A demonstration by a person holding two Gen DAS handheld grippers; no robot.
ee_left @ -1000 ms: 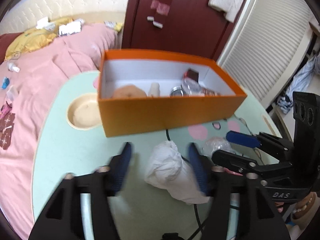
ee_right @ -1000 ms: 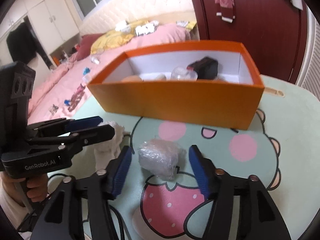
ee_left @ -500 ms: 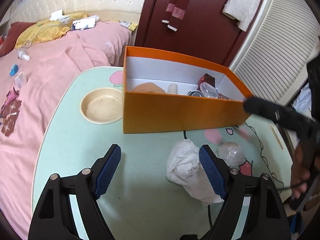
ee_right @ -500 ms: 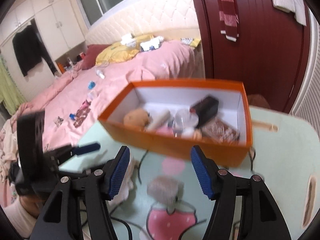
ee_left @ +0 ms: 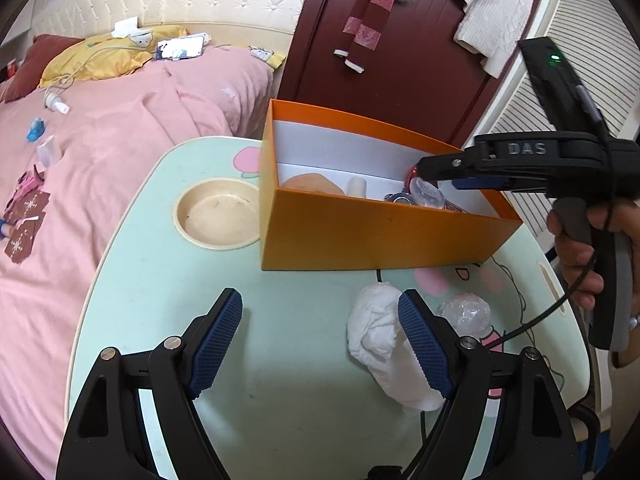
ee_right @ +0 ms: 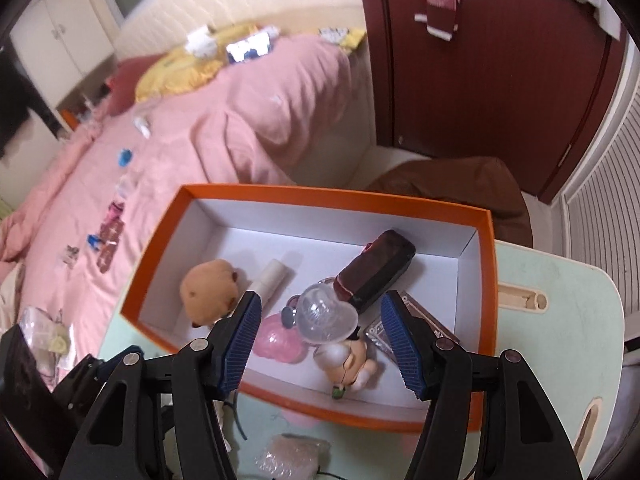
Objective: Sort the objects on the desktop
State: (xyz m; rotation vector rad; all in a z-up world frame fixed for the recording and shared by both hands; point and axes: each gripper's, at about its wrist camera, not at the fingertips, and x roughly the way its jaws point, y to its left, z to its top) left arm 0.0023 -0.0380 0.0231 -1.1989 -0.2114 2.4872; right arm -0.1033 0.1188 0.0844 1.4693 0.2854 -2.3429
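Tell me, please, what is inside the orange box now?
In the orange box: a brown plush toy, a cream tube, a dark red case, a clear dome, a pink blob, a small figurine. Things beneath the dome and the right gripper are hidden.

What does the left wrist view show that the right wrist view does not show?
Only the left wrist view shows the round beige bowl, the white cloth bundle and the right gripper over the box. Only the right wrist view shows the pink item and small figurine. Both show the orange box, brown plush and plastic-wrapped lump.
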